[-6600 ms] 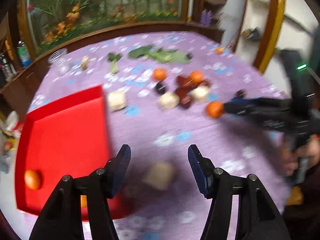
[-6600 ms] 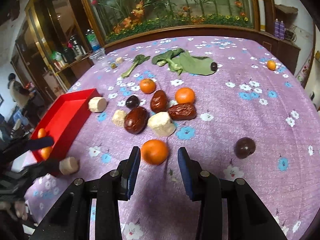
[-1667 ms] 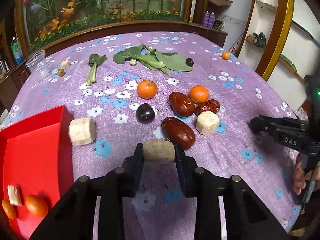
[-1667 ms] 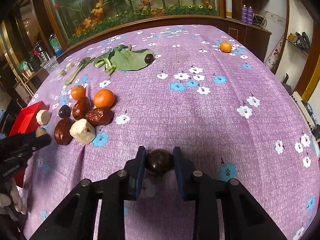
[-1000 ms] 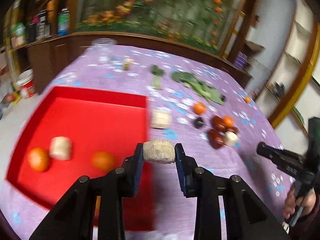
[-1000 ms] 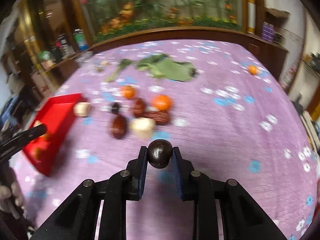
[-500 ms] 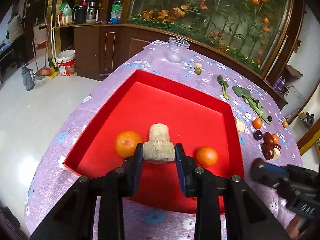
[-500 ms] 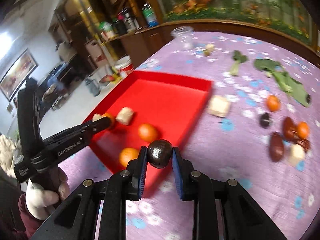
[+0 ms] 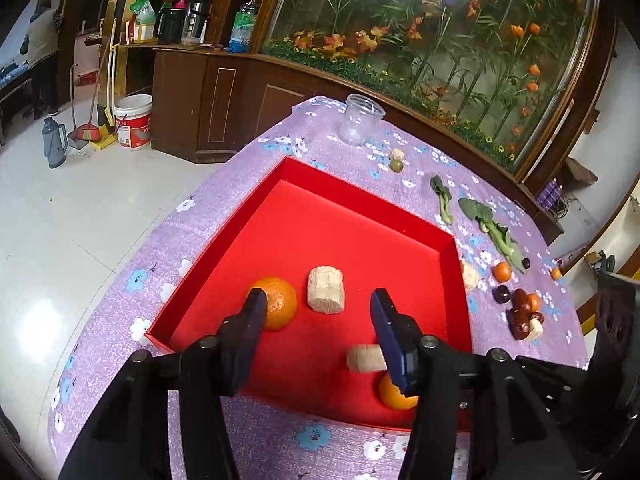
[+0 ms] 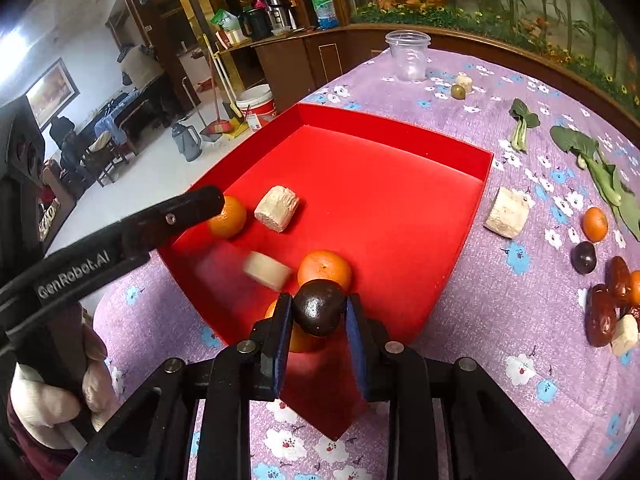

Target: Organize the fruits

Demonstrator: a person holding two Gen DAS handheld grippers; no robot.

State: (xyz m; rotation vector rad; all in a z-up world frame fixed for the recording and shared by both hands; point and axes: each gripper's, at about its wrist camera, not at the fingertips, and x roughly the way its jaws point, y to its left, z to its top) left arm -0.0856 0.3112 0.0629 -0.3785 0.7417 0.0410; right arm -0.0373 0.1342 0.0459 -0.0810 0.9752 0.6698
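My left gripper [image 9: 318, 312] is open above the red tray [image 9: 360, 196]. A beige chunk [image 9: 364, 358] is blurred just below its right finger, dropping into the tray; it also shows in the right wrist view [image 10: 266, 270]. The tray holds another beige chunk [image 9: 326, 289] and oranges [image 9: 278, 302], [image 9: 394, 396]. My right gripper [image 10: 318, 322] is shut on a dark round fruit [image 10: 319, 307] over the tray's near corner [image 10: 320, 400]. The left gripper's finger [image 10: 176, 210] reaches in from the left in that view.
On the purple flowered cloth right of the tray lie a beige chunk [image 10: 507, 212], an orange [image 10: 595, 224], a dark plum [image 10: 583, 257], red dates [image 10: 600, 320] and leafy greens [image 10: 600, 168]. A clear plastic cup [image 10: 409, 60] stands at the far edge. The table edge drops to the floor on the left.
My left gripper has opened and let go of the beige chunk, which falls into the tray. My right gripper has moved closer over the tray with the dark fruit still held.
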